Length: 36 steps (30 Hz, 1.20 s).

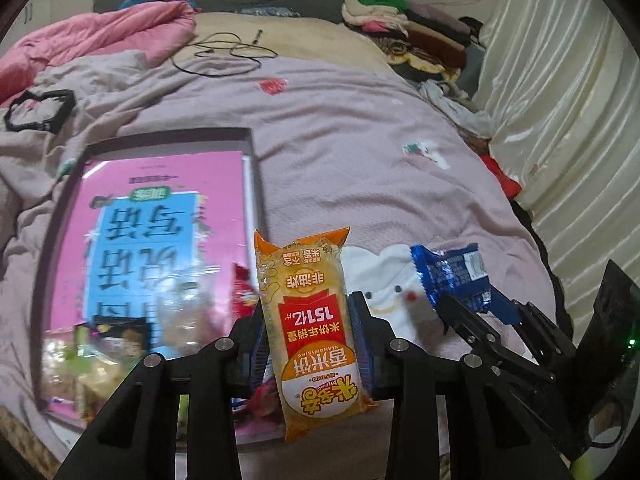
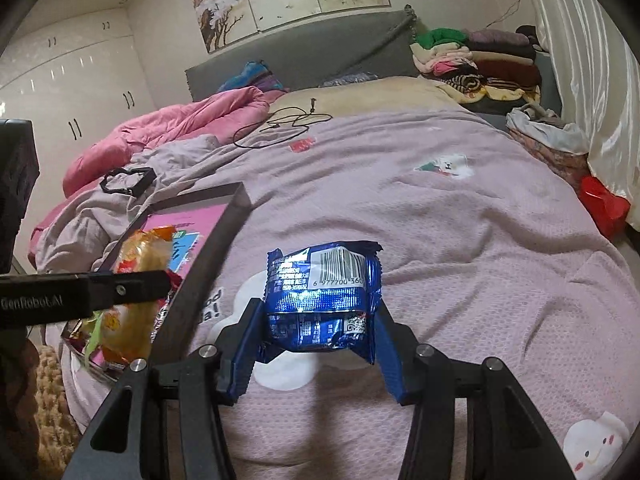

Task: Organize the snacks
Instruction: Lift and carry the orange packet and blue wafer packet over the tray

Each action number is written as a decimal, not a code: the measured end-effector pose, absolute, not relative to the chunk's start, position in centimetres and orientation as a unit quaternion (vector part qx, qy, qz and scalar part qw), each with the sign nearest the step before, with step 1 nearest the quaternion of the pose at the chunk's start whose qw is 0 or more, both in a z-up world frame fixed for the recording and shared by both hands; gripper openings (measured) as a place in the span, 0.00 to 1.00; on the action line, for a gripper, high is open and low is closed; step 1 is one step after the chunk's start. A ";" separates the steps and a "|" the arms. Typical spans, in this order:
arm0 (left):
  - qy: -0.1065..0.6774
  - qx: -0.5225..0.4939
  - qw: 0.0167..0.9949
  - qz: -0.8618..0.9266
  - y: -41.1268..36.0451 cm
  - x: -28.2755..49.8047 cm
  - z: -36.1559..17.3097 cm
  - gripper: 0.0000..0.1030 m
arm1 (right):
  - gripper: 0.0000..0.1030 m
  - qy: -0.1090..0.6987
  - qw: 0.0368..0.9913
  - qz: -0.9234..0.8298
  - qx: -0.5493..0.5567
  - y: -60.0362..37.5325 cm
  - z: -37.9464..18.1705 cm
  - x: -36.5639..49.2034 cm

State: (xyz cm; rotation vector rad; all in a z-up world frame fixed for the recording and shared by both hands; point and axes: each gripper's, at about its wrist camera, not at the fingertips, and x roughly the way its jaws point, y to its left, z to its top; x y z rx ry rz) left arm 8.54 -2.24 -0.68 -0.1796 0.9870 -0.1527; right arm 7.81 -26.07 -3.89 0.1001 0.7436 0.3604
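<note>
My left gripper clamps one orange rice-cracker packet. My right gripper pinches one blue snack packet. Both hang over the bed, beside one tray.

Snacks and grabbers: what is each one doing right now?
Left gripper: shut on the orange rice cracker pack, held off the bed.
Right gripper: shut on the blue snack packet, held above the blanket.
Tray: lying on the bed, snacks piled at its near end.
Black cable: lying loose and tangled.
</note>
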 end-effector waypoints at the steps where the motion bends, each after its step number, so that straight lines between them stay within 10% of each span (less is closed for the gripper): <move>1: 0.471 -0.088 0.875 -0.070 -1.7 8.3 -0.5 0.36 | 0.51 0.360 0.915 0.176 0.048 -25.9 -3.8 7.6; 36: 0.442 -0.163 0.880 0.053 16.6 2.9 -0.3 0.36 | 0.51 0.350 0.887 0.301 -0.013 -12.8 -1.6 2.8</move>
